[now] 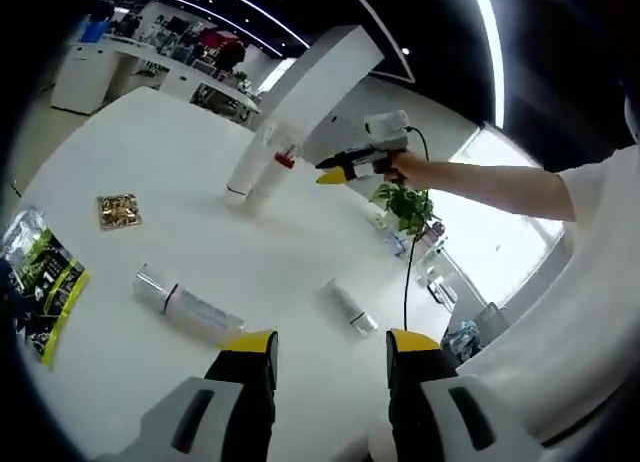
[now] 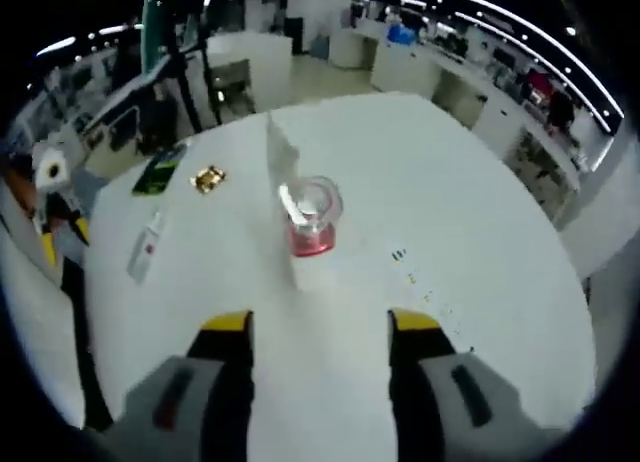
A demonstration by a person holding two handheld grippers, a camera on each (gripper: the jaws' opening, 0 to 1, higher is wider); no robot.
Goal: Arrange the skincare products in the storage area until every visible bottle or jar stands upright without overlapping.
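Tube, clear plastic, fallen before my released left gripper: light, slippery; I'd grip mid-body. Right gripper released.

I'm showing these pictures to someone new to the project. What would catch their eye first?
Probably the big white table with skincare items scattered on it: two tubes lying flat, a clear tube and a small tube, near the left claw. In the right gripper view, a clear jar with pink contents stands upright mid-table ahead of the open right claw.

White table, clear red-based jar, gold packet, green-black pouch.
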